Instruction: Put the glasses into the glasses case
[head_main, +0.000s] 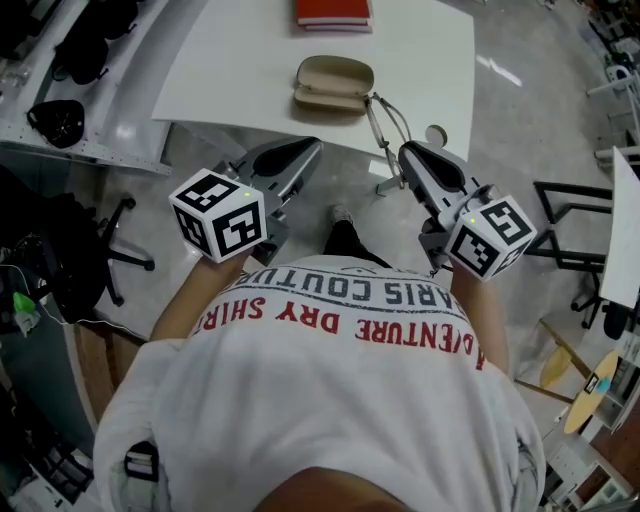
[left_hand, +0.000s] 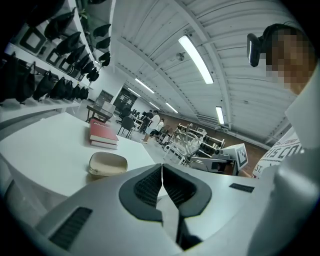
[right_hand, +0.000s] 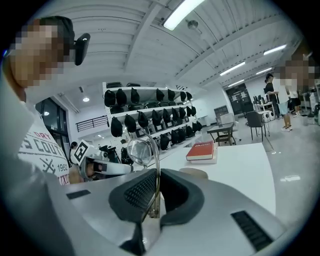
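Both aimed forward, slightly down, left gripper (head_main: 302, 150) closed empty, right gripper (head_main: 408, 152) clamped on glasses (right_hand: 142, 150)

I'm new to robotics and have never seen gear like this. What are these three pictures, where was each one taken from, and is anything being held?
There is no robot here. A person holds a hand-operated claw in each hand, and the marker cubes are part of the claws. The head view looks down from a camera on the person's head and shows the left claw and the right claw. The other two pictures come from cameras riding on each claw. On the white table lie a beige glasses case and red books. The right claw is shut on the glasses, pinching one thin arm. The left claw is shut and empty.
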